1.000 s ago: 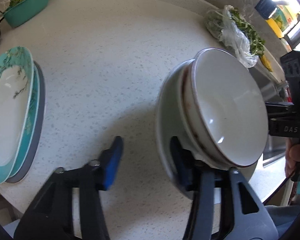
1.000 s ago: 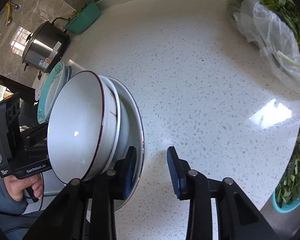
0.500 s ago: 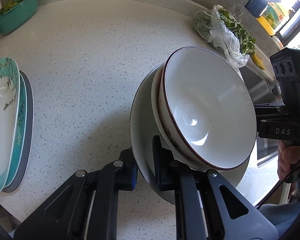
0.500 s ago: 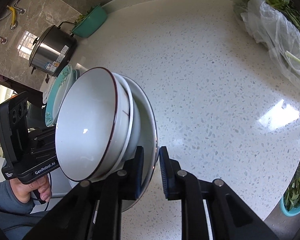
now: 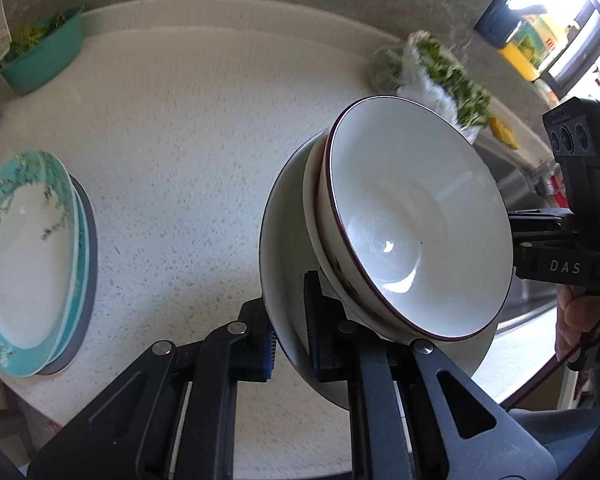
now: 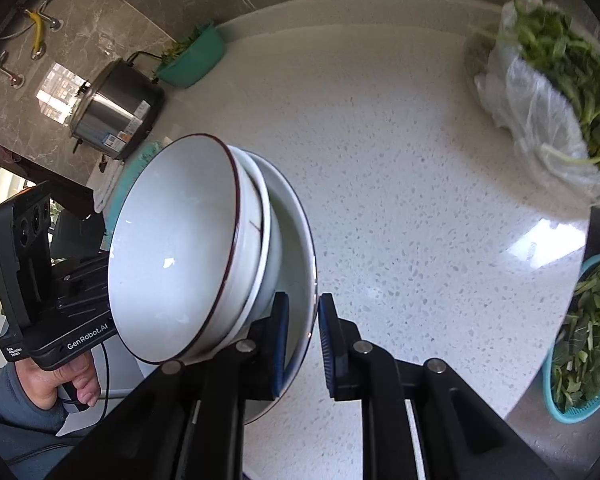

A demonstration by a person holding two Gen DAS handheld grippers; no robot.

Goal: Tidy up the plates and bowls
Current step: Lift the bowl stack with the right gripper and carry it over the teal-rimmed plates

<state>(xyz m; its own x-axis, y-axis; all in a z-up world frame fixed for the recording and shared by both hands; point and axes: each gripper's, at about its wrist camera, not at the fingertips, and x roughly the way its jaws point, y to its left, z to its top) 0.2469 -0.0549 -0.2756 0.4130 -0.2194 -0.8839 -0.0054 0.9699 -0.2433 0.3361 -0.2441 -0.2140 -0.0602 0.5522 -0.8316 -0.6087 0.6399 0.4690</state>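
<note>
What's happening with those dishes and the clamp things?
A person holds a gripper in each hand. The left gripper and the right gripper are each shut on opposite edges of a white plate carrying two nested bowls. The jaws have just closed on the plate's rim. A stack of teal plates sits on the speckled counter.

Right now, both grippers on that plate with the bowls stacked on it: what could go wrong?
1. The two bowls sit loose on the white plate; only the plate's rim is clamped, so a tilt could slide them off.
2. Left gripper and right gripper pinch opposite edges; uneven motion could twist the rim out of the pads.
3. The patterned plates sit near the counter edge, so a careless set-down could nudge them.
</note>
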